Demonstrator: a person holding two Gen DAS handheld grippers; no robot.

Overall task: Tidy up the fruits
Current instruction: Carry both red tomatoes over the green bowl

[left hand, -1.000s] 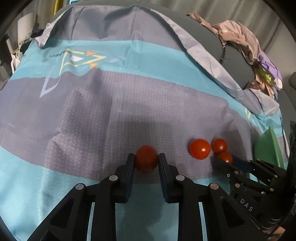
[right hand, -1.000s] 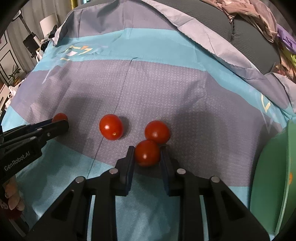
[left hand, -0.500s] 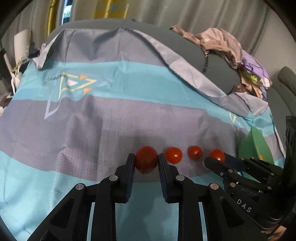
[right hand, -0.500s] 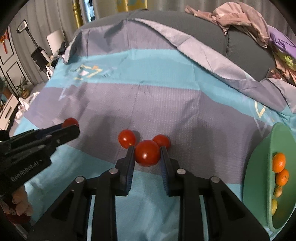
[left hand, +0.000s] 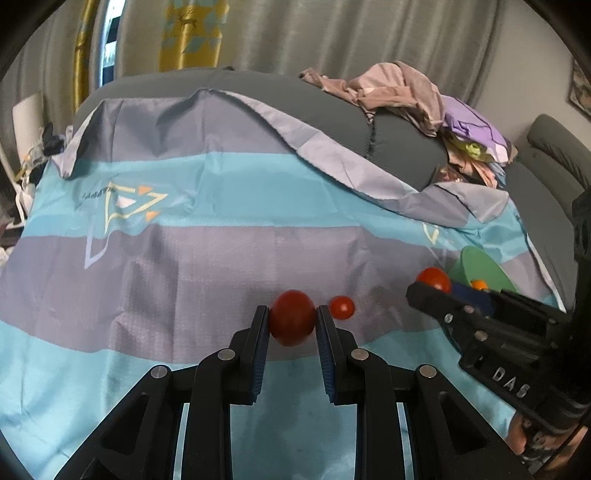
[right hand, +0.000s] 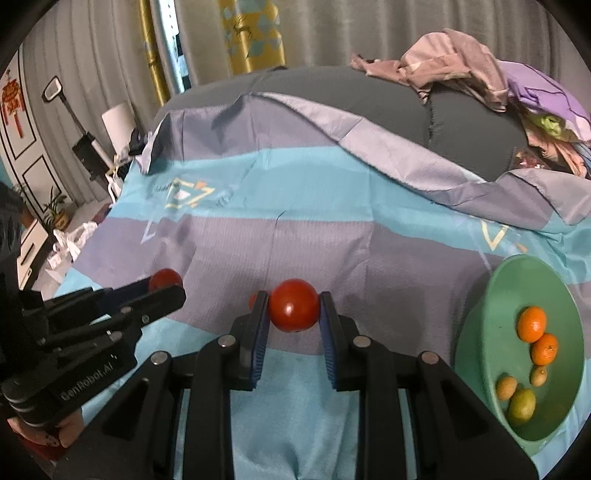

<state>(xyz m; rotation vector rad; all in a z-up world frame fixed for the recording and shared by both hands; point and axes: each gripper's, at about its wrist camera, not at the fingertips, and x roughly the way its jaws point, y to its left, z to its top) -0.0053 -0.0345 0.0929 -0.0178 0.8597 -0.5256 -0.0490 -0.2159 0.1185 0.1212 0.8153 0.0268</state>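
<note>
Tomatoes are split between the two tools: the left gripper [left hand: 291, 321] is closed on one red tomato [left hand: 292, 322], and the right gripper [right hand: 293, 312] is closed on another tomato [right hand: 293, 310], both held above the striped blue and grey cloth [right hand: 332, 240]. A third, smaller tomato [left hand: 341, 307] lies on the cloth just at 3 o'clock of the left gripper's load; in the right wrist view only a sliver of a red thing shows past the left finger.

At 4 o'clock in the right wrist view sits the green bowl [right hand: 476, 332], tilted toward the camera. Inside it are two oranges [right hand: 532, 325] touching each other, and below them two small brownish fruits [right hand: 506, 387] and a yellow-green fruit [right hand: 521, 405].

A heap of pink and purple clothes [right hand: 480, 70] sits at 1 o'clock on the dark grey cushion [right hand: 369, 96] behind the cloth. Grey curtains [left hand: 332, 33] hang at 12 o'clock. Each gripper appears in the other's view, off to the side.
</note>
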